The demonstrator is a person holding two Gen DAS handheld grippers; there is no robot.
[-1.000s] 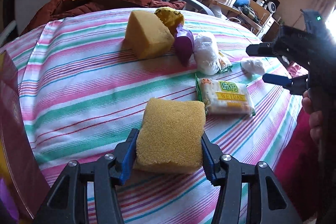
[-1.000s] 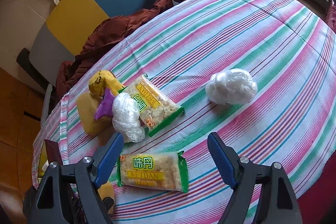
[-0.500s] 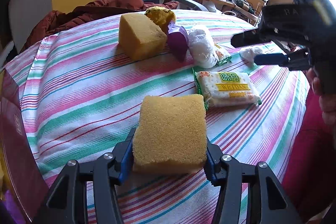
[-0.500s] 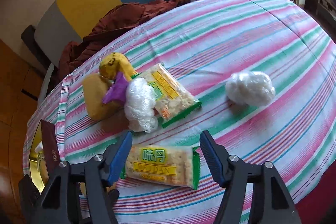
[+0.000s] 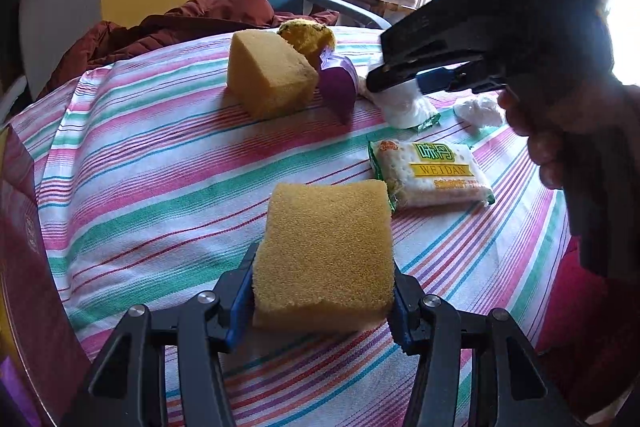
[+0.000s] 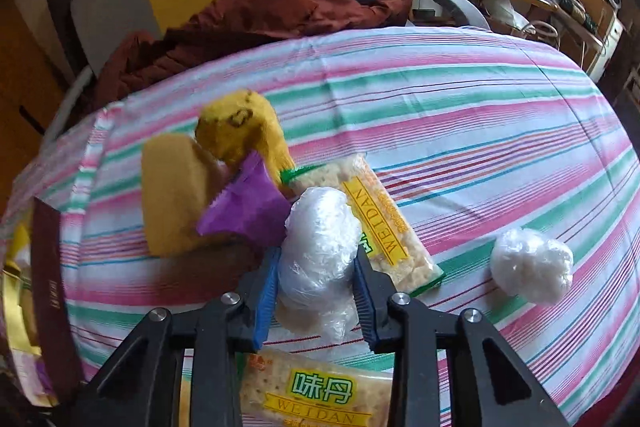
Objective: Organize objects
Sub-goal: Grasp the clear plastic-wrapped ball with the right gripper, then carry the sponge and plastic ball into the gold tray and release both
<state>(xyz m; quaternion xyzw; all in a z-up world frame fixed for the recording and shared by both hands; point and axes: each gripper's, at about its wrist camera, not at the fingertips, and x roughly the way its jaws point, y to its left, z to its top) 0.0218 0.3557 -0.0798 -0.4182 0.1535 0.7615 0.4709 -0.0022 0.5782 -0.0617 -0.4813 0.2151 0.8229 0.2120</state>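
In the right wrist view, the purple wrapper (image 6: pixel 248 207) lies left of centre, the right gripper (image 6: pixel 316 291) at lower centre is closing on the plastic-wrapped bundle (image 6: pixel 320 251) between its pads, long axis pointing up-frame, and the cracker packet (image 6: pixel 384 223) touches its right side.

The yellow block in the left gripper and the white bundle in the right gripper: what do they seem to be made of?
The yellow rectangular block looks like porous foam sponge: its matte top is grainy with fine pores. The left gripper is clamped on its sides. The white crumpled bundle looks like thin glossy plastic film, with wrinkles and shiny highlights; what it wraps cannot be seen. The right gripper is closing around it.
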